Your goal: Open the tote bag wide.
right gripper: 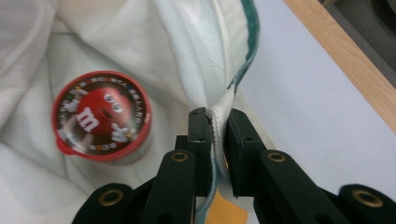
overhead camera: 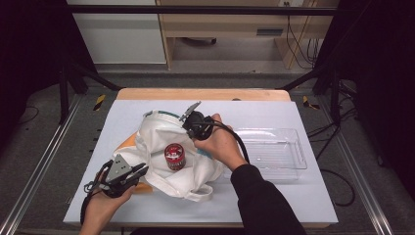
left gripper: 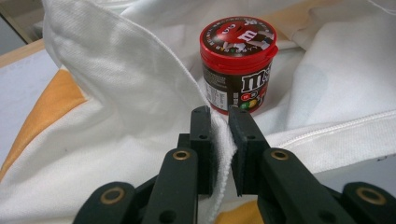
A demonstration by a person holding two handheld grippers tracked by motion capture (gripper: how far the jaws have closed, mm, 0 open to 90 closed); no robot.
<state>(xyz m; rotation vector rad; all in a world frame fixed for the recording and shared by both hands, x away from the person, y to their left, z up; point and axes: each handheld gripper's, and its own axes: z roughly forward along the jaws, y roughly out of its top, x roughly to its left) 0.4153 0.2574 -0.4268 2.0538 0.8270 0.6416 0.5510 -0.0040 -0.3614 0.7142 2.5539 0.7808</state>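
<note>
Left gripper (overhead camera: 139, 171) is clamped on the near edge of the white cloth bag (overhead camera: 161, 132); right gripper (overhead camera: 187, 119) is pinched on its far edge with the teal trim. The candy tub (overhead camera: 174, 156) stands upright on the bag's cloth between them, touching neither. A clear plastic tray (overhead camera: 274, 149) sits just right of the bag. The table (overhead camera: 303, 196) has bare surface along its near and right edges.
</note>
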